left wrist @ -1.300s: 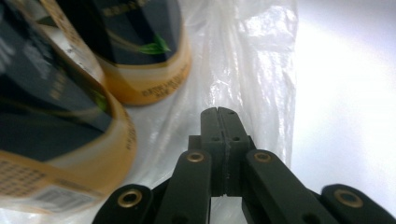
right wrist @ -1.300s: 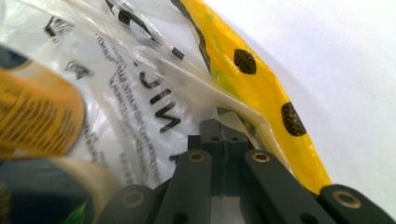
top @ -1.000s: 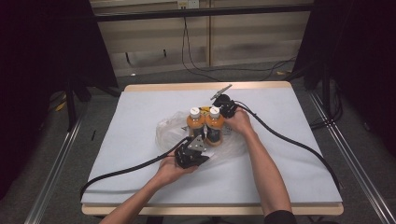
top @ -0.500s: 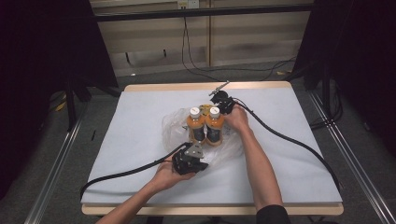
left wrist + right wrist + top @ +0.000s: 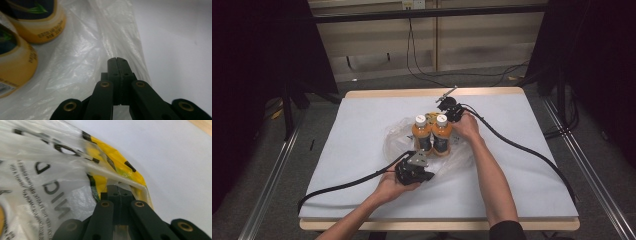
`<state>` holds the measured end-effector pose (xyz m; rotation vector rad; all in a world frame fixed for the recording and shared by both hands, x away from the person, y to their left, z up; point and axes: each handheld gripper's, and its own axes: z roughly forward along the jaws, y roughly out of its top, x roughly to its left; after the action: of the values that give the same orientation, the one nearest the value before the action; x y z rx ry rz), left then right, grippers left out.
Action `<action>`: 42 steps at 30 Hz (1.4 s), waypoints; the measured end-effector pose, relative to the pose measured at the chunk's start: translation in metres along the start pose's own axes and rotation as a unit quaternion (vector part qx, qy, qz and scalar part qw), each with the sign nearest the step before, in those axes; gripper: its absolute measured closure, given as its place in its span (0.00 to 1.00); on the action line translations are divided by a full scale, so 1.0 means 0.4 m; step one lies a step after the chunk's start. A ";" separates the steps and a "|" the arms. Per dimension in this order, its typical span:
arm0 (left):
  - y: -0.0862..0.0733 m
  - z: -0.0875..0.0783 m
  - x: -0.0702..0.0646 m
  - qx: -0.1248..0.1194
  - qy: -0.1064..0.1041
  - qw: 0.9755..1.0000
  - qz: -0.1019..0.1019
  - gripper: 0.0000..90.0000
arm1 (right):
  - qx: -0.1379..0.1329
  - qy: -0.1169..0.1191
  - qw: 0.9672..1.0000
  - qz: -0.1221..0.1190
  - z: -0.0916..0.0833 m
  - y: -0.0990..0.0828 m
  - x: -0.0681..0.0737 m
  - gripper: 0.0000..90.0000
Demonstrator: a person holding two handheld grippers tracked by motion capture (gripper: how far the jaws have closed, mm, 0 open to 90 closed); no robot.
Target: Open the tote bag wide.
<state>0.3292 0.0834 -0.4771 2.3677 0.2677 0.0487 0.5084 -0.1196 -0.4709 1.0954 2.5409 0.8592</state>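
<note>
Two bottles [image 5: 432, 135] stand mid-counter [image 5: 362, 130] on the bag [image 5: 397, 142], so loading looks done; left gripper [image 5: 116, 59] jaws pressed together over the near edge, right gripper [image 5: 117, 188] jaws pinching the far rim, still left: pulling the bag up around them.

My two bottles [image 5: 432, 136] are orange with white caps and dark labels, gold-edged with a green leaf, and stand on a clear, glossy plastic bag [image 5: 399, 140] on the pale grey-white table cover [image 5: 362, 125]. In my right gripper view the bag's edge at twelve o'clock carries a yellow patch with black marks and black lettering. My left gripper [image 5: 116, 60] and right gripper [image 5: 117, 188] are matte black with brass-coloured rivets.
</note>
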 end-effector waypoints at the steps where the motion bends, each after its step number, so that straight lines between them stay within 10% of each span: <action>1: 0.000 0.001 0.003 -0.002 -0.002 1.000 -0.006 1.00 | -0.007 0.004 1.000 -0.002 -0.007 0.000 0.001 1.00; 25: 0.015 -0.060 0.021 -0.093 0.021 0.995 -0.024 0.74 | -0.120 0.031 0.992 -0.007 -0.179 -0.077 0.025 1.00; 42: 0.022 -0.118 0.045 -0.151 0.054 0.986 -0.048 0.40 | -0.190 0.034 0.981 0.022 -0.313 -0.160 0.048 0.44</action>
<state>0.3432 0.1132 -0.4374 2.0515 0.3982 0.1615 0.4038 -0.1933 -0.4095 1.0145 2.2756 1.3442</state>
